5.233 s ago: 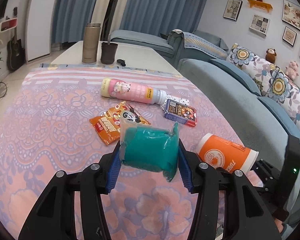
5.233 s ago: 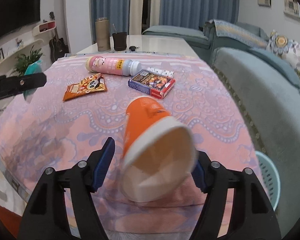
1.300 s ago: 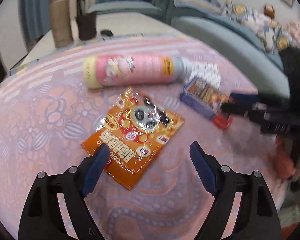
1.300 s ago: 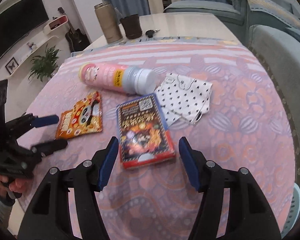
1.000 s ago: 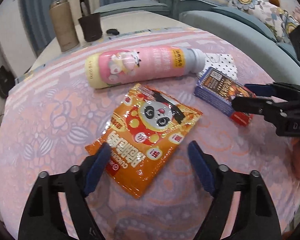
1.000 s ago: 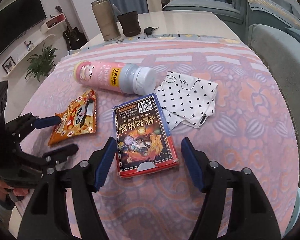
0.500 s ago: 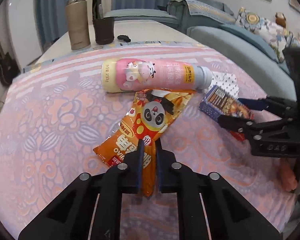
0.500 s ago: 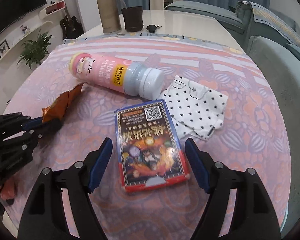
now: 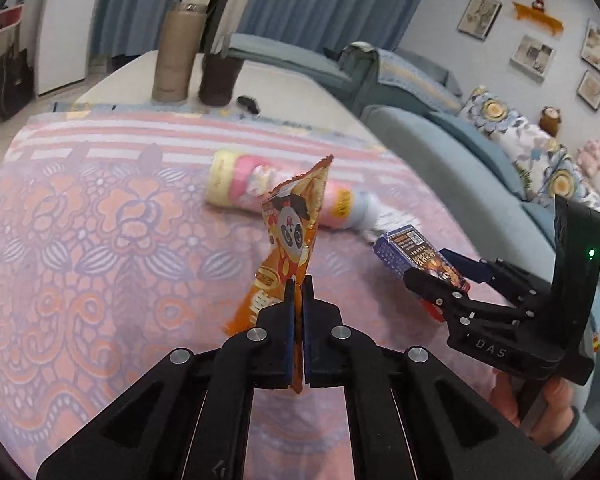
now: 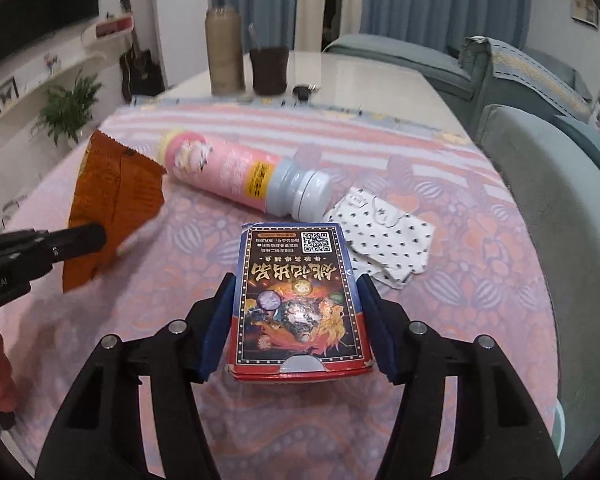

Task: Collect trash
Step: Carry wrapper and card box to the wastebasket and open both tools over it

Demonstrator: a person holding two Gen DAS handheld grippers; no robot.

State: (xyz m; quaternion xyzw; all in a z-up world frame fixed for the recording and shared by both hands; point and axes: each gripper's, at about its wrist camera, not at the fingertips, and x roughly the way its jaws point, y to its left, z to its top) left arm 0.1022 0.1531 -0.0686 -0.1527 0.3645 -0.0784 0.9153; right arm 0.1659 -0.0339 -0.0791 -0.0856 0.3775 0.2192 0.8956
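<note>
My left gripper is shut on an orange snack bag with a panda face and holds it upright above the pink patterned cloth. The bag and the left gripper also show in the right wrist view. My right gripper is shut on the sides of a blue and red box; the box also shows in the left wrist view, as does the right gripper. A pink bottle with a grey cap lies on its side behind them.
A white dotted cloth lies right of the box. A tan flask, a dark cup and keys stand on the far bare table. A blue sofa runs along the right edge. A teal bin rim is low right.
My left gripper has lifted the snack bag off the cloth so it stands upright. My right gripper has closed from wide open onto the box.
</note>
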